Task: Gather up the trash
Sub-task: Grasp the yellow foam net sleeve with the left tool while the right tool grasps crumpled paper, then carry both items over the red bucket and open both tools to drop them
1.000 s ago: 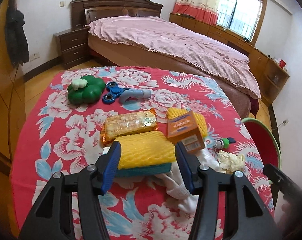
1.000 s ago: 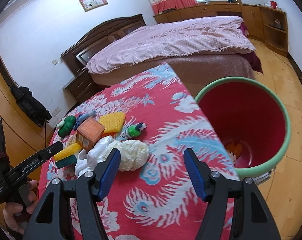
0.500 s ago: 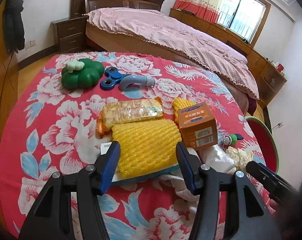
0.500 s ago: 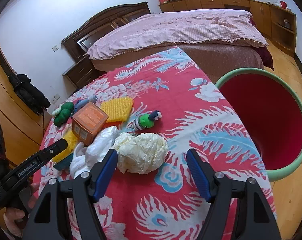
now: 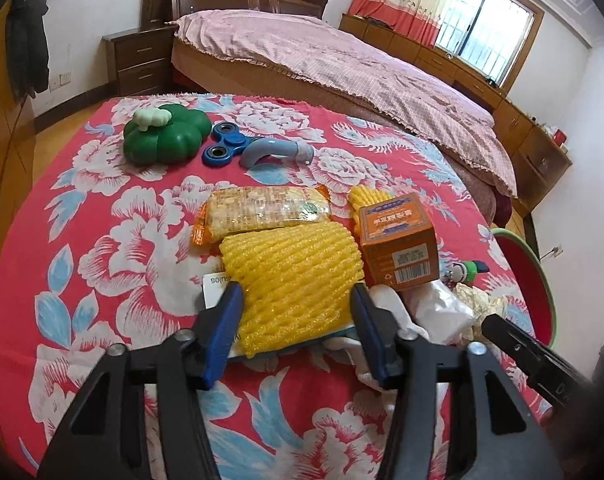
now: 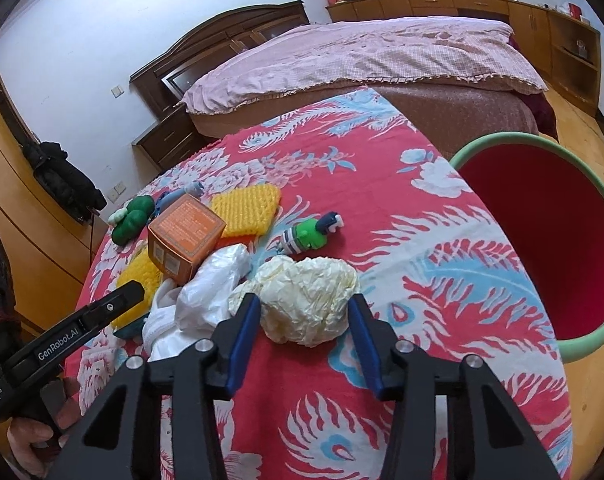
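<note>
On the red floral table, my left gripper (image 5: 296, 300) is open, its blue pads either side of the near end of a yellow foam net (image 5: 292, 270) that lies on a flat card. My right gripper (image 6: 304, 308) is open around a crumpled cream paper ball (image 6: 308, 300), which rests on the cloth. A white plastic bag (image 6: 212, 284) and an orange box (image 6: 184, 236) lie to its left. The red bin with a green rim (image 6: 562, 248) stands off the table's right edge. The left gripper also shows in the right wrist view (image 6: 130, 292).
A snack packet (image 5: 262, 212), a second yellow net (image 6: 246, 208), a green pumpkin toy (image 5: 164, 140), a blue spinner (image 5: 226, 146), a grey pipe elbow (image 5: 276, 152) and a small green figure (image 6: 308, 234) lie on the table. A bed stands beyond.
Both grippers have moved forward and down: the left now straddles the yellow net, the right now straddles the paper ball. The right view has swung from the bin toward the table.
</note>
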The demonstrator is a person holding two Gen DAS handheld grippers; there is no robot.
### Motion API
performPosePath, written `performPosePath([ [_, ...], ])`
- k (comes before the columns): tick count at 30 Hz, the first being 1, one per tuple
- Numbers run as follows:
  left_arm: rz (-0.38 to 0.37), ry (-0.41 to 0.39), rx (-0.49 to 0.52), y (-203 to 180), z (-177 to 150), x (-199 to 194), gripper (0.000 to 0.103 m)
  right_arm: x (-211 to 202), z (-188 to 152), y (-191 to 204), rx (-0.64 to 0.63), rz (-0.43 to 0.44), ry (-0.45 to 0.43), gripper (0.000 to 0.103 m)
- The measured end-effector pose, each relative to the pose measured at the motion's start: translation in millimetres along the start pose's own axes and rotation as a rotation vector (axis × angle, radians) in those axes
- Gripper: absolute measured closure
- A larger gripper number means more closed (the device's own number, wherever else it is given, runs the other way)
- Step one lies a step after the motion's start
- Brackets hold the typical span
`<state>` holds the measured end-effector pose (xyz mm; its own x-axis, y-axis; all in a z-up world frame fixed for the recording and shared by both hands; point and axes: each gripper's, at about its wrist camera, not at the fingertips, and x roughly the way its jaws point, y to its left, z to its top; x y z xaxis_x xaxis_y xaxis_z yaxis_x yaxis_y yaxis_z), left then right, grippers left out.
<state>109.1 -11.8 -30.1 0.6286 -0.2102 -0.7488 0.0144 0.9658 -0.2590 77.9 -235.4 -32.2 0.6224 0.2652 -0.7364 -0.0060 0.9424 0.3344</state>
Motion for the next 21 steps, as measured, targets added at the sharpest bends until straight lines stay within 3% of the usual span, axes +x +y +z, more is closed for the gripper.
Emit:
performPosePath([
  [8,-0.077,0.012,-0.012,-3,-3,-5,0.079,-6,-3,-4,0.021,0.023,-0.012,0.065],
  [21,-0.133,-0.078,0.02,-16,-3,-54,0.081,-48,-7,-9,0.047,0.023,-0.108,0.066],
])
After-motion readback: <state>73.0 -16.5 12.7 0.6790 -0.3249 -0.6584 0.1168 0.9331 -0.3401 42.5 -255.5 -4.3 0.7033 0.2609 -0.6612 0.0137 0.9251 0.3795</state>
